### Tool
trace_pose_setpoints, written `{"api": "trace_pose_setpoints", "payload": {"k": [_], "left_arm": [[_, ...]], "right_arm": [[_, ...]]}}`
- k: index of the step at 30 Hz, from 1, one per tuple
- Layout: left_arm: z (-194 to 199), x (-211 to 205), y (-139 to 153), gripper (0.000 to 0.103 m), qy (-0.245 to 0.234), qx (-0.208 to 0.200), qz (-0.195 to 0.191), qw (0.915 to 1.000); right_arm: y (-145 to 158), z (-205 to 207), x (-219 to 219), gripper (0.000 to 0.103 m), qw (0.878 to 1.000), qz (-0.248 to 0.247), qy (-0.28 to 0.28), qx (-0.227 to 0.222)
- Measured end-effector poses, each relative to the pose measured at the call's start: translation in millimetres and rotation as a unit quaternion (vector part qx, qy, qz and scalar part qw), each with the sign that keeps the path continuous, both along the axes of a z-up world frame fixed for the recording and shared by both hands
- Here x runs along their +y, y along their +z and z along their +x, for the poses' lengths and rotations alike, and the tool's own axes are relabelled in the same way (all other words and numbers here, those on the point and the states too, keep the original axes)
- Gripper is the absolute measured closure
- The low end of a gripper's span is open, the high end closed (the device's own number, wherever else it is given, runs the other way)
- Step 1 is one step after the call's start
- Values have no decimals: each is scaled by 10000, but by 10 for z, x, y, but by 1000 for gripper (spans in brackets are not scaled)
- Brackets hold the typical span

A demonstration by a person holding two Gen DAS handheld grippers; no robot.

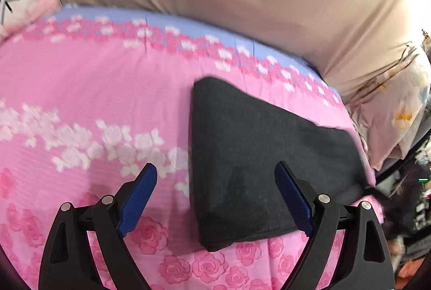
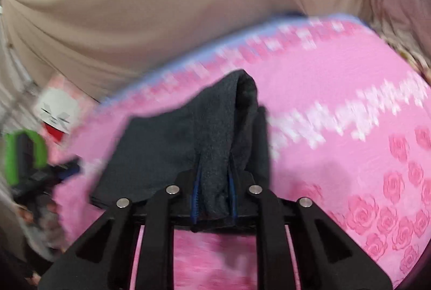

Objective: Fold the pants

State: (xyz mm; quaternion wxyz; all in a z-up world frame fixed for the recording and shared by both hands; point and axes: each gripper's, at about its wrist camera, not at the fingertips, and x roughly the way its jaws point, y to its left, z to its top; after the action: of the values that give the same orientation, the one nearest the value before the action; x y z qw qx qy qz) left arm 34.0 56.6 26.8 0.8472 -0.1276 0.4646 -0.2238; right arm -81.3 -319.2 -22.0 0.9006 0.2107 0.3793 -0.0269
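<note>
one pair of dark pants (image 1: 258,155) lies folded on your pink floral bedsheet (image 1: 94,90). two grippers: your left gripper (image 1: 215,182) hovers with fingers spread apart; your right gripper (image 2: 214,198) is clamped on a raised fold of the pants.

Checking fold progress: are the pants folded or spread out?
Folded: the pants lie as a compact layered block on the bedsheet, one end pinched in the right gripper.

Bright, even light; motion blur, strongest right view; fisheye-warped, dark-vignetted edges.
</note>
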Motion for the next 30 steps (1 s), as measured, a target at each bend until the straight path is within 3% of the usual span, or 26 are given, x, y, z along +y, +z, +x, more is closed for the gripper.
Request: {"api": "trace_pose_setpoints", "payload": {"k": [2, 4, 6, 8, 9, 10, 11, 12, 15, 18, 20, 21, 22, 23, 25, 26, 27, 28, 30], "left_arm": [[57, -68, -165, 17, -95, 272, -115, 9995], [91, -143, -289, 17, -122, 496, -160, 9986], [92, -241, -387, 14, -163, 582, -265, 9978], [97, -329, -392, 15, -199, 470, -191, 9985], [93, -366, -382, 41, -186, 355, -123, 9991], [111, -400, -392, 56, -211, 363, -59, 9991], [136, -387, -372, 78, -147, 374, 21, 9992], [167, -335, -340, 88, -169, 418, -140, 9989], [199, -35, -95, 90, -261, 508, -732, 9957], [-44, 235, 172, 90, -282, 339, -450, 9980], [-224, 421, 158, 89, -267, 391, -306, 9984], [-264, 488, 72, 89, -218, 519, -262, 9981], [-303, 530, -54, 88, -176, 660, -159, 9975], [-334, 550, -191, 85, -132, 758, -32, 9970], [-408, 626, -358, 79, 102, 763, -119, 9970], [-439, 651, -323, 79, 159, 718, -180, 9971], [-473, 657, -193, 81, 274, 528, -92, 9982], [-503, 649, -56, 83, 359, 260, -1, 9990], [-549, 557, 304, 84, 378, -407, 138, 9984]], "right_arm": [[-37, -85, -48, 67, 9991, 325, -147, -234], [30, -147, -70, 46, 9985, 311, -305, -326], [1, -138, -107, 31, 9985, 283, -392, -245], [-110, -46, -137, 28, 9983, 522, -270, -24], [-175, 24, -142, 28, 9971, 738, -175, 18], [-141, 83, -112, 52, 9977, 660, -118, -21], [-121, 143, -84, 62, 9971, 763, 14, 50], [-83, 175, -72, 71, 9965, 831, -21, 53], [224, 38, 78, 78, 9964, 778, 169, -278], [400, -207, 336, 78, 9924, 998, 585, -427], [248, -329, 556, 77, 9922, 935, 802, -205], [120, -342, 649, 70, 9932, 784, 866, -14], [-17, -336, 730, 54, 9950, 501, 845, 186], [-143, -347, 770, 45, 9970, 185, 715, 225], [-123, -396, 717, 44, 9975, 389, 591, 47], [-32, -408, 683, 48, 9980, 412, 470, -14], [123, -426, 675, 58, 9991, 168, 335, -219], [217, -436, 689, 70, 9991, -41, 281, -310], [520, -409, 774, 82, 9963, -518, 221, -647]]}}
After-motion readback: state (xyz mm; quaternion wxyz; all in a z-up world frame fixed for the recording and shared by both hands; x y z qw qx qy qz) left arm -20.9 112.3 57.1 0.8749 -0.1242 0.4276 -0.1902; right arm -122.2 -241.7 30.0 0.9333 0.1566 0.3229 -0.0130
